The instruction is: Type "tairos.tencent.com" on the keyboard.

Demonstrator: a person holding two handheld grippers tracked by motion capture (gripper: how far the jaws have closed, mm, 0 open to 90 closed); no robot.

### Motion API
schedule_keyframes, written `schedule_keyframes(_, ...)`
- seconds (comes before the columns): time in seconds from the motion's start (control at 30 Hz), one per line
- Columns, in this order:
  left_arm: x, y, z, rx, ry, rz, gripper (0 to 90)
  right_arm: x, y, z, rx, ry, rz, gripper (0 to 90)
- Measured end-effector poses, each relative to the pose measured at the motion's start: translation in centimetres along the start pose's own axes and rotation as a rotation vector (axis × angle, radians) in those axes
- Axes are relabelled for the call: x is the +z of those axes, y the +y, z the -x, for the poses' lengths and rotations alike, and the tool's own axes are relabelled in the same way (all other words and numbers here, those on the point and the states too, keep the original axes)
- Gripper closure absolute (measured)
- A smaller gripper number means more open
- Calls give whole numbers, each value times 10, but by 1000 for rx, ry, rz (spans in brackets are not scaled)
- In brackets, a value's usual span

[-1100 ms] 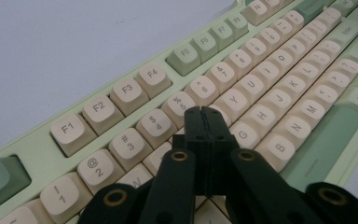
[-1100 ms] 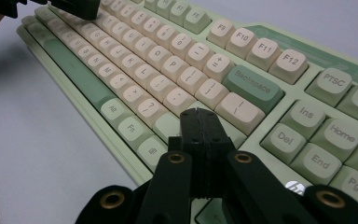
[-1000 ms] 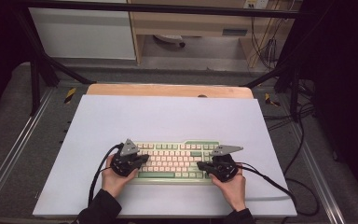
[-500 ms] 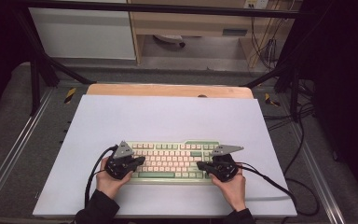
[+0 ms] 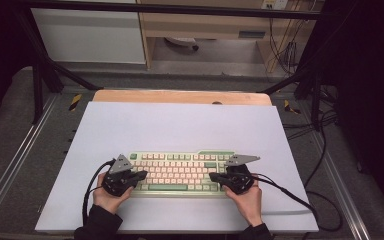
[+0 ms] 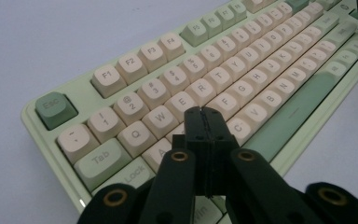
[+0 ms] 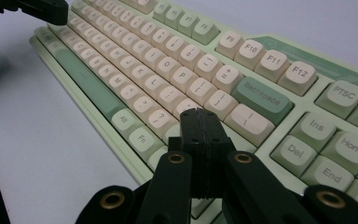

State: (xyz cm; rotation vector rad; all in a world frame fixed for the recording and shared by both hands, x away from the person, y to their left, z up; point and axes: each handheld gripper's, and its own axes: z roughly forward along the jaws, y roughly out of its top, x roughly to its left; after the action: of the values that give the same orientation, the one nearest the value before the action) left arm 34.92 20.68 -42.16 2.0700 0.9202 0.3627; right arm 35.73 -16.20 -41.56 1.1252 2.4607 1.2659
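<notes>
A pale green keyboard [image 5: 180, 172] with cream and green keys lies on the white mat, near the front edge. My left gripper [image 5: 142, 175] is at the keyboard's left end. Its jaws are shut with nothing between them, and the tip [image 6: 203, 112] hangs over the letter keys near D. My right gripper [image 5: 212, 176] is at the keyboard's right part, also shut and empty. Its tip [image 7: 199, 113] sits over the keys just left of Enter, below Backspace [image 7: 262, 98]. Whether either tip touches a key is unclear.
The white mat [image 5: 180, 125] covers a wooden table [image 5: 180, 96], and bare mat stretches behind the keyboard. Black cables [image 5: 300, 197] trail from each gripper over the mat. Metal rails run along both sides, and dark frame legs stand at the back corners.
My left gripper has slid a little to the left along the keyboard's left end. The right gripper has stayed put.
</notes>
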Motion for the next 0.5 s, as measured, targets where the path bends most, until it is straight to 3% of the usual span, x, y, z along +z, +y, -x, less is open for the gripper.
schedule_keyframes(0.5,-11,-11,-8,-16,12,3,900,12,16,-14,-27,12,4,900)
